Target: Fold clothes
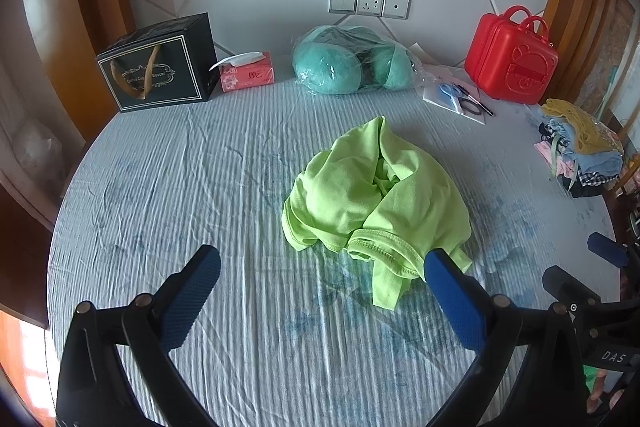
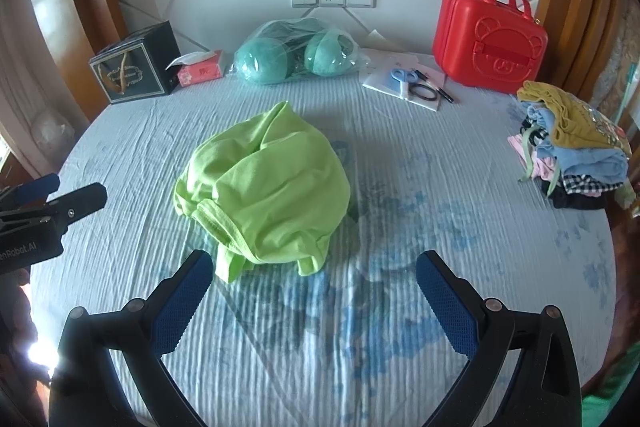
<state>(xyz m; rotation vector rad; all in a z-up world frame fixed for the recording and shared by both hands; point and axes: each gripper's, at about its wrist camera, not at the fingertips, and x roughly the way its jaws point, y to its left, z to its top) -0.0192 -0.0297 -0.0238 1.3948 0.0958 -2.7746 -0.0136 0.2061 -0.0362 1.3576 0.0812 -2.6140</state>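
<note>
Shirt (image 1: 376, 195), green, is seen crumpled mid-bed (image 1: 160, 187). Left hand-held gripper (image 1: 322, 275) and right hand-held gripper (image 2: 314, 277) are held spread wide, empty, just short of it.

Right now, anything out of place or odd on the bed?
Only the lime-green shirt: it lies crumpled in a heap mid-bed, not yet folded. The clothes stack at the right edge looks uneven. Both grippers, left and right, are open and empty.
</note>
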